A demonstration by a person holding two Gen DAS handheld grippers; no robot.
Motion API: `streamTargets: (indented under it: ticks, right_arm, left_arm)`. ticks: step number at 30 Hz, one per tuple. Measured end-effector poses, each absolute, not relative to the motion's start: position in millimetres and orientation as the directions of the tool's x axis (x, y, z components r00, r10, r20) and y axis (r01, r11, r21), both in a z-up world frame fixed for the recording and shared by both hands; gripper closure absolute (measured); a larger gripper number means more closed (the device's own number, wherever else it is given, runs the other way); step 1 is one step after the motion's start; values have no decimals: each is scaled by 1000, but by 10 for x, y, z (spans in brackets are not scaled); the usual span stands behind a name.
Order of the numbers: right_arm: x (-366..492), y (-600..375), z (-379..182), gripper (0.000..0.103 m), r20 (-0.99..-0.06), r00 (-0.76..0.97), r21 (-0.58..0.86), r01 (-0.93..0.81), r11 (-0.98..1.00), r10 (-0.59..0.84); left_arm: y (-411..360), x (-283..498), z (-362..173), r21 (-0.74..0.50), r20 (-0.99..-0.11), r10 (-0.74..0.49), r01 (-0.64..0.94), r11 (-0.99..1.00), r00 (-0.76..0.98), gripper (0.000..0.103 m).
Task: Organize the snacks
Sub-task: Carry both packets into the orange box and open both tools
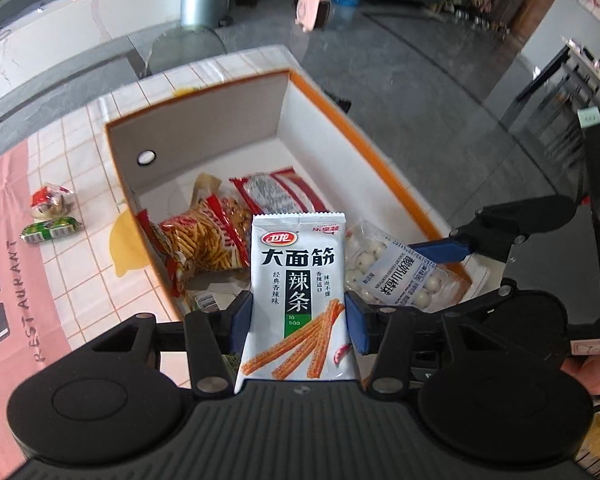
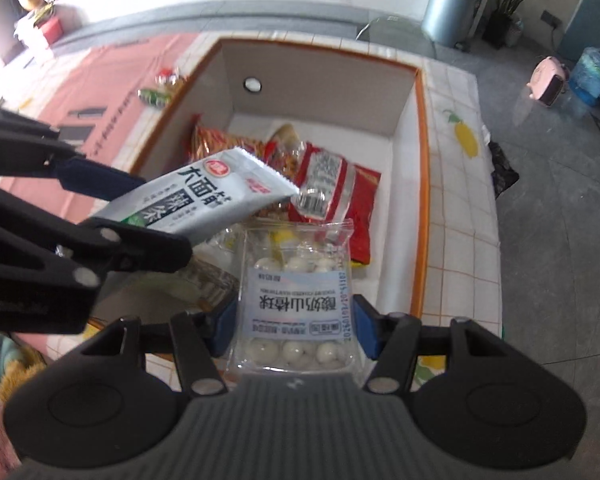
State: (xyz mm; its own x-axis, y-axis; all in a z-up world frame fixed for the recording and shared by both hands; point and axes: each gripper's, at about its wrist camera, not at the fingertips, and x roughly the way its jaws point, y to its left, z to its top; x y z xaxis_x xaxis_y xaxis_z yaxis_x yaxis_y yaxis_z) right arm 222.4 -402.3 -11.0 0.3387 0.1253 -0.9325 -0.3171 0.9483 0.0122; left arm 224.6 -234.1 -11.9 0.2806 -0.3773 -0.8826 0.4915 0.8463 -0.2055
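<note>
My left gripper (image 1: pixel 298 322) is shut on a white latiao snack packet (image 1: pixel 298 280), held upright over the near end of the orange-rimmed white box (image 1: pixel 364 140). It also shows in the right wrist view (image 2: pixel 204 204). My right gripper (image 2: pixel 296 332) is shut on a clear bag of white yogurt balls (image 2: pixel 296 292), also over the box's near end; the bag shows in the left wrist view (image 1: pixel 396 272). Inside the box lie a bag of orange sticks (image 1: pixel 208 236) and a red-and-clear packet (image 1: pixel 280 192).
Two small snacks, one red-white (image 1: pixel 50 200) and one green (image 1: pixel 50 230), lie on the tiled tablecloth (image 1: pixel 76 152) left of the box. A pink cloth (image 1: pixel 8 280) covers the table's left part. The floor drops away beyond the box's right side.
</note>
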Motion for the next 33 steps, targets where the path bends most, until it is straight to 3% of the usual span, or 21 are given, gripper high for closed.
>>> streamTargets:
  ticks: [17,20,25,33]
  right_arm:
    - [2404,-3941,-486,44,-969,227,-3,-398,918,96]
    - [2406,-3921,-503,44,-971,224,-12,-402,915,86]
    - [2407,-3919,-492,37,-973,217,-17,-402,915,78]
    - [2331,-3878,-278,35,-968,244,-36,-392,919,65]
  left_arm:
    - [-2606,2414,-467,-139,-950,-268,550,823,161,46]
    - [-2592,2421,-472,-136,-948,-270,549,825,170,38]
    - [-2533,2426,-384,-168,-938,-303,540,825,171,31]
    - [-2351,2272,-54,-142,-913,-323,546,826,251,31]
